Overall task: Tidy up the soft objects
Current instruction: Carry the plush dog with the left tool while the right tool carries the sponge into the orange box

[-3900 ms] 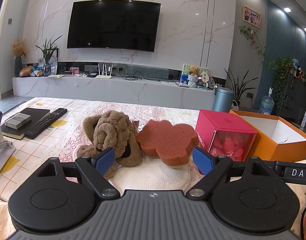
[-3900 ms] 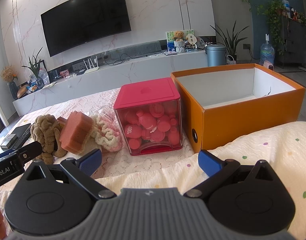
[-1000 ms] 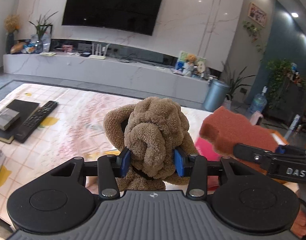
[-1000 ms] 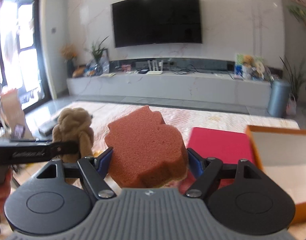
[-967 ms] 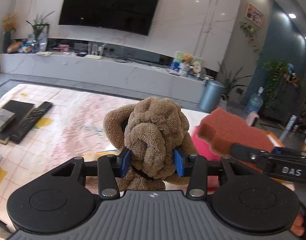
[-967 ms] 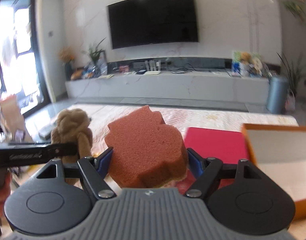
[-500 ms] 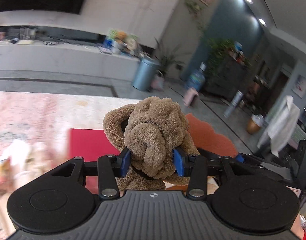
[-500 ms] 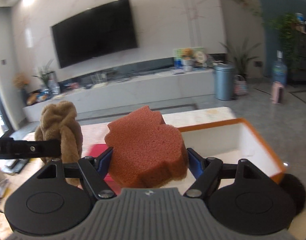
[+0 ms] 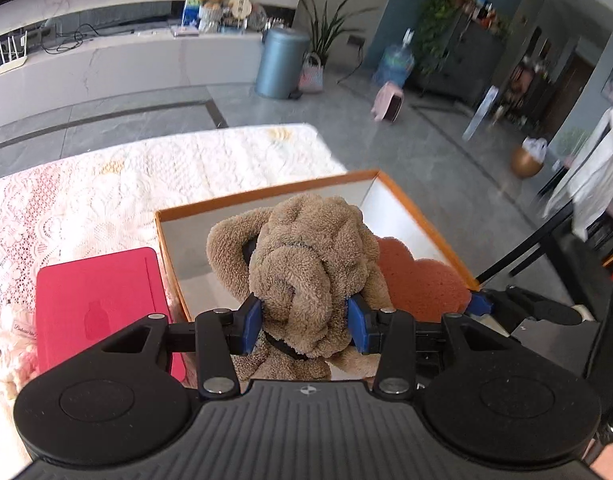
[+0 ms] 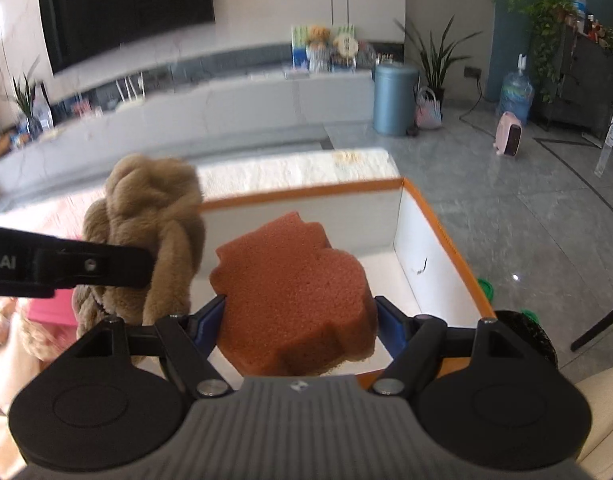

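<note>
My left gripper (image 9: pixel 305 326) is shut on a knotted brown plush toy (image 9: pixel 306 264), held above the open orange box (image 9: pixel 266 196). The same plush toy (image 10: pixel 154 220) shows at the left of the right wrist view, clamped by the left gripper's arm (image 10: pixel 66 266). My right gripper (image 10: pixel 300 326) is shut on a reddish-brown flower-shaped sponge (image 10: pixel 294 288), held over the orange box (image 10: pixel 438 232), whose white inside is bare. Behind the plush, the sponge (image 9: pixel 422 280) peeks out at the box's right side.
A red lidded container (image 9: pixel 94 304) stands just left of the box on the lace-covered table (image 9: pixel 106 192). A cream knitted item (image 9: pixel 6 344) lies at the far left. Beyond the table lie a grey floor and a blue bin (image 9: pixel 280 62).
Both grippers swung to the right with their loads, from over the table's middle to above the orange box. The TV wall has slid out of the left wrist view.
</note>
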Demonstrator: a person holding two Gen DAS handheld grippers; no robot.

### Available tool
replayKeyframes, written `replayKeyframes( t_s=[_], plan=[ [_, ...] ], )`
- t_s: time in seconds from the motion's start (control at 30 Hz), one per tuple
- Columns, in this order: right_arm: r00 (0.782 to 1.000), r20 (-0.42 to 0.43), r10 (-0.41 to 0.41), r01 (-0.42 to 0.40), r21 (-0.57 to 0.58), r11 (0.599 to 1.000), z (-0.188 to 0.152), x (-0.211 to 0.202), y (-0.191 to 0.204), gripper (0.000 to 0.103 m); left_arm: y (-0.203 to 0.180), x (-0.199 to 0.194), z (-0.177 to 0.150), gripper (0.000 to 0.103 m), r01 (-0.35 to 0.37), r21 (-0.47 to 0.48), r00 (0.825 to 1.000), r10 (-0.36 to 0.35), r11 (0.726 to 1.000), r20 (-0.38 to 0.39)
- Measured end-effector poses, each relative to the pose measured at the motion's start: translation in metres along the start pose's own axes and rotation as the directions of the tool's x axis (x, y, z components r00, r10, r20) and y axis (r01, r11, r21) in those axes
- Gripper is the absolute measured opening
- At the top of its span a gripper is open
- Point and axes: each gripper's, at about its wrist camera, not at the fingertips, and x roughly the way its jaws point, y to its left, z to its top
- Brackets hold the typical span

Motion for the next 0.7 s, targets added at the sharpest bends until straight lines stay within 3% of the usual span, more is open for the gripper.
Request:
replayKeyframes(
  t_s=[0.4,0.7],
  plan=[
    [0.985,-0.17,-0.004,-0.014,-0.105,0.994,-0.005,0.06,-0.009,0.076,0.002,0.047,-0.006,0.051,0.014,0.034,0.987,-0.009,0.999,-0.16],
    [0.963,-0.268,-0.011,-0.038,-0.178,0.983,-0.009,0.08,-0.003,0.078,0.004,0.057,-0.013,0.057,0.0,0.04,0.977,0.008,0.999,-0.214]
  ],
)
